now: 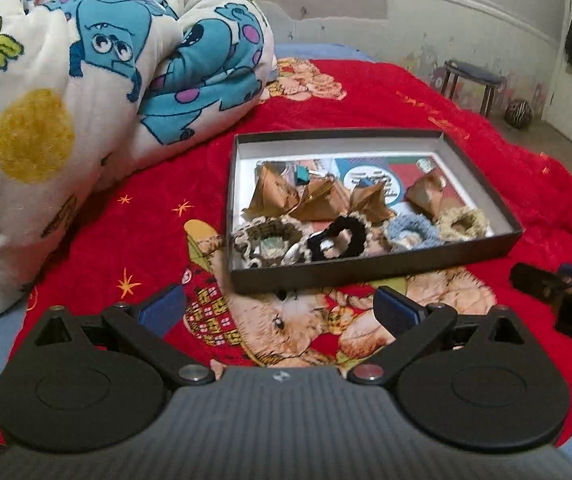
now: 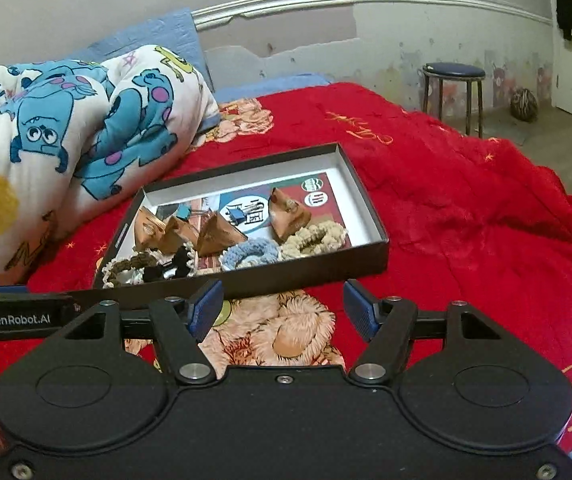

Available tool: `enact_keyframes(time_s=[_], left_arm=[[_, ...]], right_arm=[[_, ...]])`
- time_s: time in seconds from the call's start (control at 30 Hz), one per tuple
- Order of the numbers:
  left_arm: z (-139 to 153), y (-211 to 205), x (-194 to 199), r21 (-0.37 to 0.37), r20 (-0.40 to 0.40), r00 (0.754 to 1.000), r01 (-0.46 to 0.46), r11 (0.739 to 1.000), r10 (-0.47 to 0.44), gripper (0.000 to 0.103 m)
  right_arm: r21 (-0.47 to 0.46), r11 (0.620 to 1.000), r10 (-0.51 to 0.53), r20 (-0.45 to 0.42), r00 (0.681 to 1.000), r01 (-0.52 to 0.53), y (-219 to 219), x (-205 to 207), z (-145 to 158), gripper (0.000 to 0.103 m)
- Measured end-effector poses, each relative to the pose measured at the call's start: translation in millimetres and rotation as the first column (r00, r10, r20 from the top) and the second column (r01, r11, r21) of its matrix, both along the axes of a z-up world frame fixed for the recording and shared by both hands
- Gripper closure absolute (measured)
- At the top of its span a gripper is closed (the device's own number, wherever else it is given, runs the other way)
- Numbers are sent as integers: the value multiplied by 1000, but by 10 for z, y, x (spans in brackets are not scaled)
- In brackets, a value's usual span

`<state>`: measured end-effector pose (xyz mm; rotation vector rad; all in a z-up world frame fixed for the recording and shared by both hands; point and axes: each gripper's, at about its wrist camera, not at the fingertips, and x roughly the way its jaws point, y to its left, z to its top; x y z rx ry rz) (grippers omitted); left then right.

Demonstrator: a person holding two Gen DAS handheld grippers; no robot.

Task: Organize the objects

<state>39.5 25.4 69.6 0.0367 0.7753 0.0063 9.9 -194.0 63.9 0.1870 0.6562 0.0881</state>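
The left gripper (image 1: 279, 310) hangs over the red blanket (image 1: 157, 220) with its blue pads (image 1: 161, 310) spread wide and nothing between them. Just ahead of its fingertips, slightly to the right, lies the dark box (image 1: 366, 272), its near wall close to the pads but not touching. Inside, nearest the gripper, sits a row of scrunchies: a tan one (image 1: 265, 236), a black one (image 1: 338, 236), a blue one (image 1: 412, 232) and a cream one (image 1: 464, 222). Behind them stand four brown paper pyramids (image 1: 271, 192), and a small teal clip (image 1: 301, 175) lies farther back. The right gripper (image 2: 281, 306), also spread and empty, hovers just short of the same box (image 2: 245, 284), which lies ahead and a little left of it. Its body shows at the left gripper's far right. A cartoon-print quilt (image 1: 85, 80) is bunched well off to the left, and a stool (image 2: 454, 72) stands beyond the bed.
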Motion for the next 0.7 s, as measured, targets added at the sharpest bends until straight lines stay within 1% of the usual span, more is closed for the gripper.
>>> enact_keyframes(time_s=[0.17,0.27,0.4,0.7], left_arm=[[19,-15,-17,-26,-8,1000,18,1000,-18,0],[24,-28,-31,-20,-5,1000,23,1000,-23,0],[14,-25,-23,-22,-19,1000,18,1000,-19,0],[-8,-44,-19,-7,-27,999,22,1000,-22,0]], right_arm=[[-13,1000,14,8,1000,-14,53,5,14,38],[-13,1000,18,-4,1000,-18,72,26,2,38],[23,1000,22,-24,999,-22,59,39,-23,38],[24,999,21,-30,999,-21,58,51,-42,38]])
